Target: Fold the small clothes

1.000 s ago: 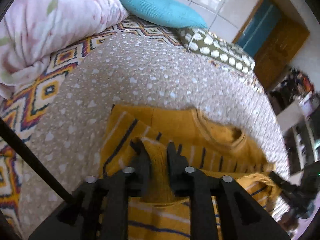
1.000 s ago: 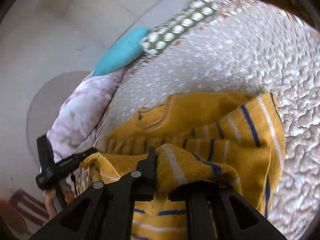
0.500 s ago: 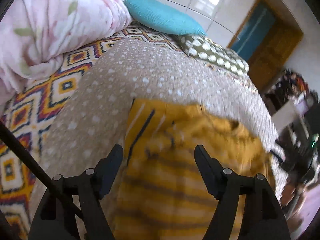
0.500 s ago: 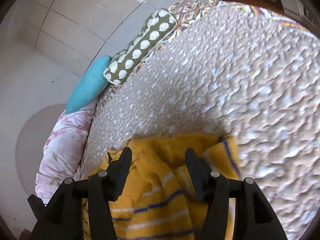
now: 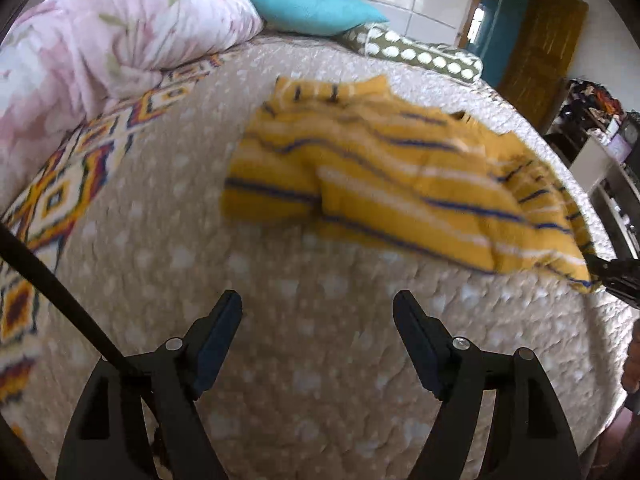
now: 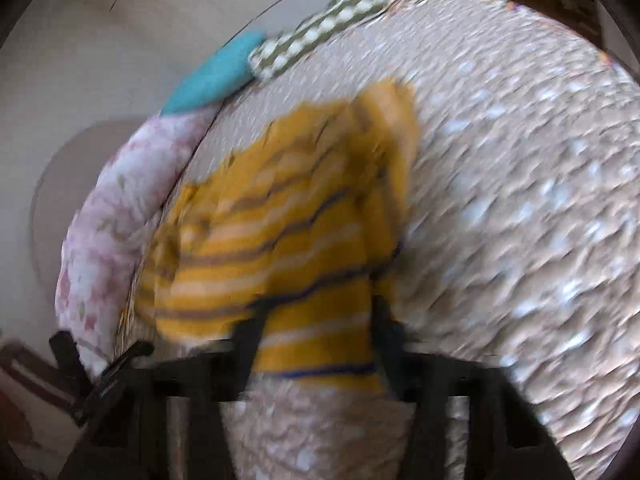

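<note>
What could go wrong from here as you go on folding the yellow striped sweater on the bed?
1. The right gripper appears to grip the hem of the yellow striped sweater, but its view is blurred. It may be holding only one layer, or have caught the bedspread as well.
2. The left gripper, whose fingers have just been opening with nothing between them, hovers off the sweater. A pull from the right side alone could drag the rumpled fold apart.

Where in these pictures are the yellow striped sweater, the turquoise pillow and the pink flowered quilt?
yellow striped sweater [image 5: 400, 184]: left wrist view, middle of its striped body.
turquoise pillow [image 5: 308, 8]: left wrist view, middle of its top face.
pink flowered quilt [image 5: 120, 36]: left wrist view, on its bulging top.
</note>
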`<action>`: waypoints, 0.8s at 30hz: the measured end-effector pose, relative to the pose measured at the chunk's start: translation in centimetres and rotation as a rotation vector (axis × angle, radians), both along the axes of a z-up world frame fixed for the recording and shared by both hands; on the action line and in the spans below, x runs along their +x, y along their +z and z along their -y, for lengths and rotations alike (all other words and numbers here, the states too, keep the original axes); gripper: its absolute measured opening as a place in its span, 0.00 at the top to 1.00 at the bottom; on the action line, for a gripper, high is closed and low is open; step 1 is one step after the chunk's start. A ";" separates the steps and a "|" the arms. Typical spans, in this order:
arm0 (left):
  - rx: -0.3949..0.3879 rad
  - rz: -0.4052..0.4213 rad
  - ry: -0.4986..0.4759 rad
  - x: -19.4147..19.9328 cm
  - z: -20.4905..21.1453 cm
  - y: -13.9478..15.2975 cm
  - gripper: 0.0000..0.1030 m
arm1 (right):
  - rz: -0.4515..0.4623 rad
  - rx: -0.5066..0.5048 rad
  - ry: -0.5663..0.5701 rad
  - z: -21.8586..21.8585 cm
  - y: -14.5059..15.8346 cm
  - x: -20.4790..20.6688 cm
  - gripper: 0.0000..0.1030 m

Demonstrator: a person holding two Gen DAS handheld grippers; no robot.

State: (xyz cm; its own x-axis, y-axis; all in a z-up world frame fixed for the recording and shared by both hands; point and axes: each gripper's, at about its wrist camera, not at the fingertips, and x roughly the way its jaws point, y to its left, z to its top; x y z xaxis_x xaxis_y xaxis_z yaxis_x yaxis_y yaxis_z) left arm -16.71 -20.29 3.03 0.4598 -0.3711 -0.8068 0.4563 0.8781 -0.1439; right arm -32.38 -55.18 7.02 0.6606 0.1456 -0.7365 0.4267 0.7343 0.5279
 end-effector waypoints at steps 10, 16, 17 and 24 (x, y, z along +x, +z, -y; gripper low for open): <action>-0.071 0.088 0.001 -2.1 -2.4 -0.9 0.17 | -0.182 -0.268 -0.071 -0.3 1.6 -1.9 0.88; -0.144 0.077 -0.006 -2.1 -3.1 -0.8 0.14 | -0.004 -0.506 -0.152 -4.4 8.7 0.3 0.45; -0.154 0.073 -0.005 -2.1 -3.2 -0.7 0.14 | 0.012 -0.539 -0.127 -5.0 8.9 1.9 0.45; -0.171 0.083 -0.001 -2.6 -3.7 -0.4 0.14 | -0.135 -0.528 0.050 -7.1 4.7 14.6 0.71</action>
State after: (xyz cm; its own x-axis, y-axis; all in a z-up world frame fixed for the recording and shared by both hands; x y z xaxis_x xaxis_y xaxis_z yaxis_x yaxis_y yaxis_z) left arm -19.33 -16.56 2.65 0.5218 -0.5002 -0.6911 0.4733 0.8437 -0.2533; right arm -17.81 -48.08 11.72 0.5566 -0.2380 -0.7960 0.4230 0.9058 0.0250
